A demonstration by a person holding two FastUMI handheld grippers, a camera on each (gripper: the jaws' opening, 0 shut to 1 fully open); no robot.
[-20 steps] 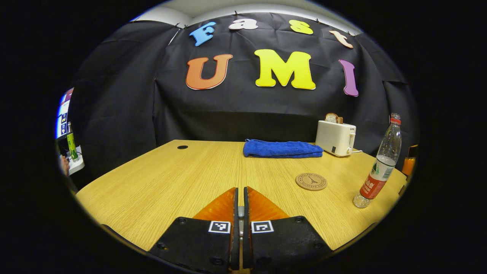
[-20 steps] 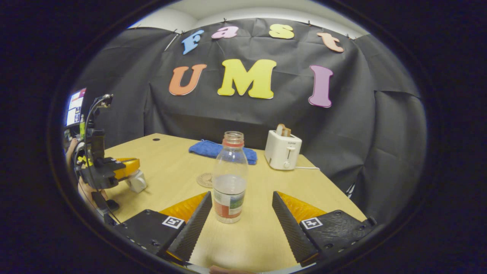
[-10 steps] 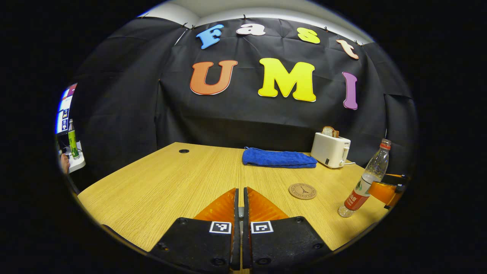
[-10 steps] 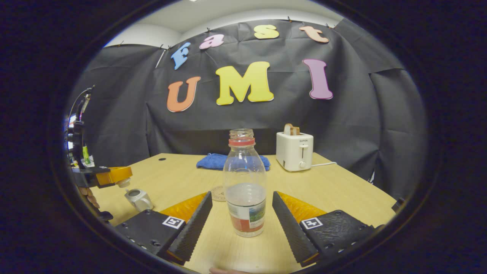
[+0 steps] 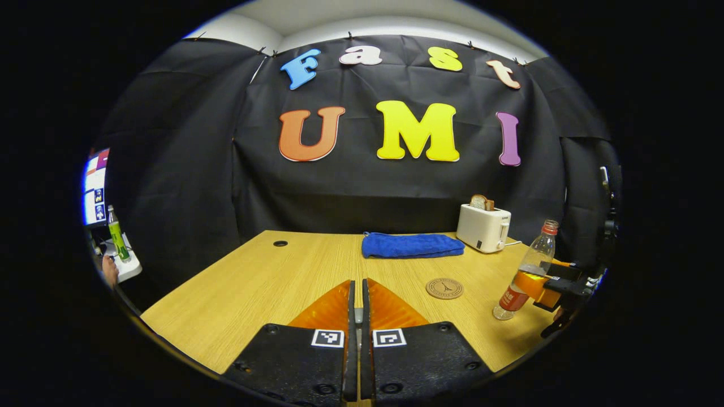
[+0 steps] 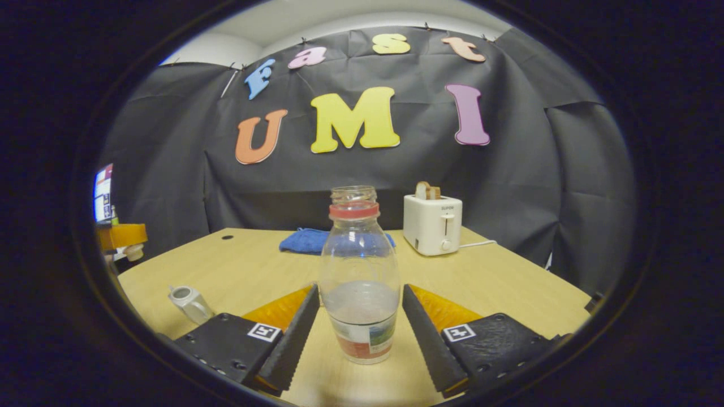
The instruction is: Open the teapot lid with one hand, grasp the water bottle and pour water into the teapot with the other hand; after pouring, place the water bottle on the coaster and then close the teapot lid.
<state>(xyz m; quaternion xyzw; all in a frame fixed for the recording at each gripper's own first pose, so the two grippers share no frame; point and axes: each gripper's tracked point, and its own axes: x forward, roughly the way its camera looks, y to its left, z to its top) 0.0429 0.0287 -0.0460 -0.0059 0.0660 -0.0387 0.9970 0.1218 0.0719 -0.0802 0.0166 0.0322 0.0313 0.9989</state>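
Note:
A clear water bottle (image 6: 359,282), uncapped with a red neck ring and partly filled, stands upright on the wooden table (image 6: 498,282). My right gripper (image 6: 360,288) is open around it, one finger close beside each flank. The left gripper view has that bottle (image 5: 523,271) at far right with the right gripper (image 5: 546,282) at its middle, and a round coaster (image 5: 444,288) lying left of it. My left gripper (image 5: 355,282) is shut. In the right gripper view it hangs at far left (image 6: 121,236) holding the teapot lid (image 6: 134,252) in the air. The small pale teapot (image 6: 189,304) stands open below.
A white toaster (image 5: 483,228) with a bread slice stands at the back right. A folded blue towel (image 5: 412,245) lies along the back edge. Past the table's left edge are a screen (image 5: 93,186) and a green bottle (image 5: 117,233).
The right gripper has moved forward, so the bottle now sits deeper between its fingers, and the gap has narrowed slightly. The left gripper has carried the lid up and away from the teapot.

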